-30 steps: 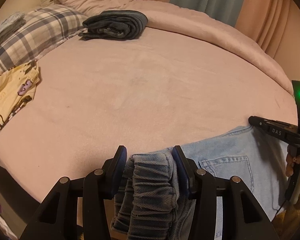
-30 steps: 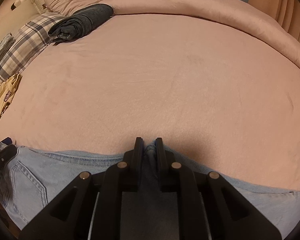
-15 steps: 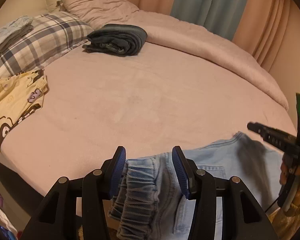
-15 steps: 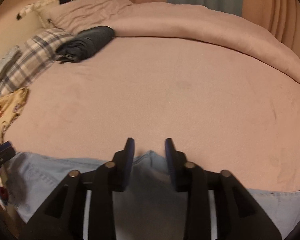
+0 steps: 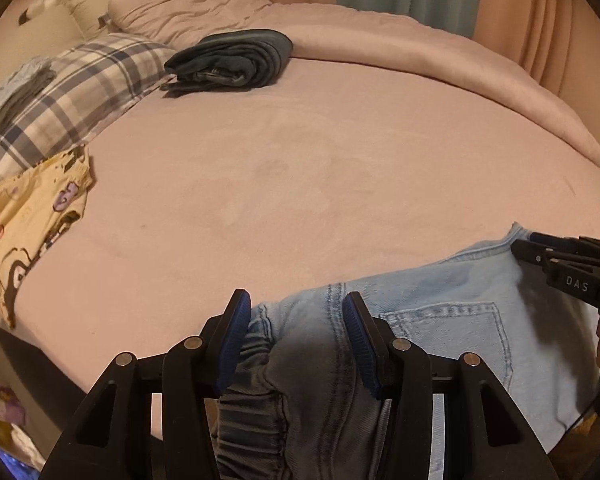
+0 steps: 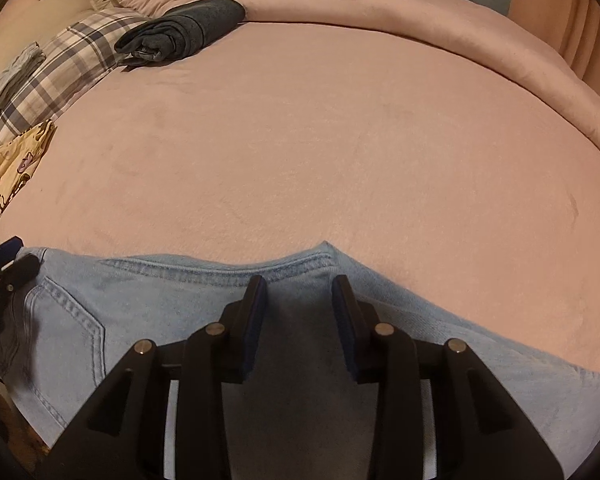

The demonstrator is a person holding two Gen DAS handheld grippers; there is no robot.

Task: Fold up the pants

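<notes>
Light blue jeans lie along the near edge of the pink bed, back pocket up. My left gripper is open over the elastic waistband, which lies loose between its jaws. My right gripper is open just above the crotch seam of the jeans. The right gripper also shows in the left wrist view, and the left gripper shows at the left edge of the right wrist view.
Folded dark jeans lie at the far left of the bed. A plaid pillow and a yellow printed garment lie along the left side. A rolled pink duvet runs along the far edge. Curtains hang behind.
Both grippers have opened and let go of the jeans. The jeans have dropped flat onto the near edge of the bed. Both grippers have drawn back a little.
</notes>
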